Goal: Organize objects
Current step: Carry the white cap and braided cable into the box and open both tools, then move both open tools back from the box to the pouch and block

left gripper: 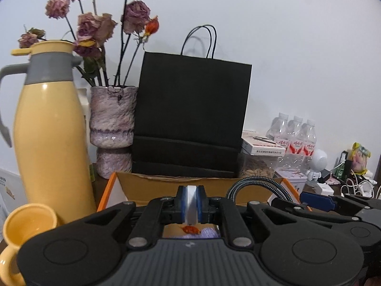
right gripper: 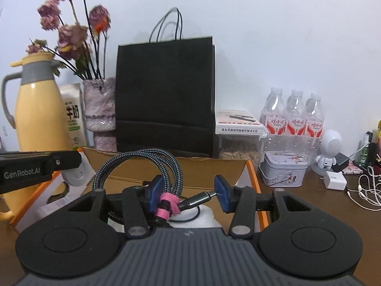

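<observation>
Two hand-held grippers over an open cardboard box [right gripper: 133, 166] with an orange rim, seen from each wrist. The left gripper [left gripper: 191, 203] has its blue pads nearly together on a thin white flat object [left gripper: 191, 202], held edge-on and upright between them; what the object is cannot be told from its edge alone. It appears rigid and light, so a light pinch at mid-edge should be enough, though a smooth face could slide if the pads relax. The right gripper [right gripper: 188, 191] stands about half open around a coiled braided cable [right gripper: 142, 164]: the coil, bound by a pink strap [right gripper: 168, 205], lies against the left pad, and the metal plug [right gripper: 197, 199] reaches toward the right pad at 3 o'clock. Whether both pads press firmly on it cannot be told. The cable is light, flexible and springy, with a grippy woven sheath; the strapped bundle is judged the best place to hold it, since free loops would sag or uncoil and the plug alone would let the coil swing. Inside the box, below the right gripper's jaws at 6 o'clock, lies a white rounded item [right gripper: 190, 217]. Behind the box at 12 o'clock stands a black paper bag [right gripper: 164, 95]; at 10 o'clock a yellow thermos jug [left gripper: 52, 128] and a vase [left gripper: 112, 119] of dried roses, both tall and easily toppled by a careless sweep.
</observation>
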A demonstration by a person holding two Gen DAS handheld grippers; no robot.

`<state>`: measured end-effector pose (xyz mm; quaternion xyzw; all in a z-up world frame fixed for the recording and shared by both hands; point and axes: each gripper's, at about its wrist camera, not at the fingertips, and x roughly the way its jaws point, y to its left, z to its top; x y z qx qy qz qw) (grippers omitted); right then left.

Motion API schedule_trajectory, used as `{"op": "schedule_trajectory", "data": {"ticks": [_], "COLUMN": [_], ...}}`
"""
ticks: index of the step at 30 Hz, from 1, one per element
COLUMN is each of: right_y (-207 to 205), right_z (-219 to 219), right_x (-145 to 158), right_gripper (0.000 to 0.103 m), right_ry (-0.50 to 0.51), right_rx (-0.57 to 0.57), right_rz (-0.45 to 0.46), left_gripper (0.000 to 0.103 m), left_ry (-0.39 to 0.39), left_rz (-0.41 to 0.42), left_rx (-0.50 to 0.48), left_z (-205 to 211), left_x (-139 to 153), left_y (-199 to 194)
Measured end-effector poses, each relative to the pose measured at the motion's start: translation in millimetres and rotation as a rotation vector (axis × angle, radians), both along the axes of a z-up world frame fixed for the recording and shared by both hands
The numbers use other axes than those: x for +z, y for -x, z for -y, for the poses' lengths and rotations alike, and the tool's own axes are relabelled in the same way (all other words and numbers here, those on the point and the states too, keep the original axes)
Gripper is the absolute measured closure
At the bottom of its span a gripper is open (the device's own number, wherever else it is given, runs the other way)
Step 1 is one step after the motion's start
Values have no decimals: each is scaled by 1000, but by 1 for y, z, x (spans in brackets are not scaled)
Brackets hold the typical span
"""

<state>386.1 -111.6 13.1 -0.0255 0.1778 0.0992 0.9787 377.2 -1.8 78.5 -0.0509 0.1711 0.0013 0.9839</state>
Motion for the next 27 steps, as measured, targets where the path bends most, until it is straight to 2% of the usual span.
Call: {"op": "schedule_trajectory", "data": {"ticks": [3,4,5,6,7,8,9,11,13,16,27], "right_y": [-16,-20,-24,-26,-27,-27,-27,-25,-22,-15,24], "right_z": [0,0,2,4,5,6,8,10,13,13,8], "right_x": [-3,-4,-5,-5,-6,-6,-5,-4,-3,-1,-5], "right_gripper": [54,53,51,44,31,26,18,15,4,0,0], "right_ry": [6,4,-1,-11,-11,-8,-8,-8,-19,-14,37], "right_rx": [-8,-9,-9,-10,-14,-17,-21,-20,-12,1,38], "right_rz": [-24,-40,-54,-62,-66,-63,-56,-52,-47,-32,5], "left_gripper": [93,86,67,55,28,5,1,1,0,0,0], "left_ry": [-15,-19,-24,-32,-35,-36,-35,-36,-33,-33,-90], "left_rz": [-9,-11,-13,-13,-10,-6,1,9,4,2,-17], "left_rx": [-2,-2,2,13,24,36,51,73,81,80,74], "left_z": [0,0,-1,-2,-3,-4,-6,-7,-9,-9,-5], "left_x": [-3,-4,-5,-6,-7,-7,-7,-7,-6,-6,-11], "left_y": [-15,-18,-20,-22,-23,-23,-23,-21,-19,-15,20]}}
